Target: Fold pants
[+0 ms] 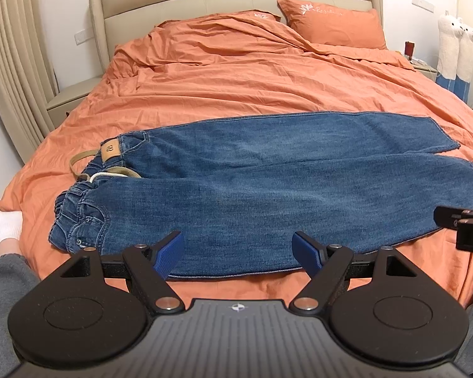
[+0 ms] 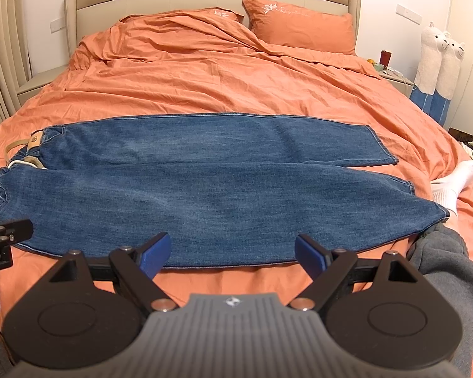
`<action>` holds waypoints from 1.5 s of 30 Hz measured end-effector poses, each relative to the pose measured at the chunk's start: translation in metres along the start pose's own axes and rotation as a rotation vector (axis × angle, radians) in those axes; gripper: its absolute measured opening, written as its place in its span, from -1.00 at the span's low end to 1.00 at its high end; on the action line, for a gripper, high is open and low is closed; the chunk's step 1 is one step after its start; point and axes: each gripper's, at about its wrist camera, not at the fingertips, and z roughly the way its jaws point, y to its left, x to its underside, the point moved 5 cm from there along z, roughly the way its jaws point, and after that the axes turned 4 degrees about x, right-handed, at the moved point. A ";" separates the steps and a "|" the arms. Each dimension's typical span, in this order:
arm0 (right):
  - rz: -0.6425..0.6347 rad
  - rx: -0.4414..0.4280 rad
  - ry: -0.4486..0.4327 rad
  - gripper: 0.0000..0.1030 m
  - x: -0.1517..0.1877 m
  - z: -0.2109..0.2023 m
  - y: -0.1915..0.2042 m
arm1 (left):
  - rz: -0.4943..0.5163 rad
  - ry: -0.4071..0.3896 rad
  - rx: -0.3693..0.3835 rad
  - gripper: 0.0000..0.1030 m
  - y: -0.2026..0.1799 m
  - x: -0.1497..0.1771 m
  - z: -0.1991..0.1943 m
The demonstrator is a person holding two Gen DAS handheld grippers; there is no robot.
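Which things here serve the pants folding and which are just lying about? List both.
For the job:
- jeans, spread flat on the bed
- left gripper, open
- right gripper, open
- orange duvet, the work surface

Lying about:
- orange pillow
- alpaca plush toys
- nightstand clutter
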 end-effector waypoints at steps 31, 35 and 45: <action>-0.125 0.019 0.067 0.02 -0.027 0.117 -0.107 | 0.886 0.364 0.143 0.19 0.144 0.039 0.095; -0.100 0.054 0.106 0.04 -0.025 0.127 -0.123 | 0.999 0.388 0.118 0.22 0.136 0.067 0.116; -0.083 0.092 0.155 0.07 -0.023 0.142 -0.153 | 1.184 0.406 -0.023 -0.65 0.133 0.082 0.141</action>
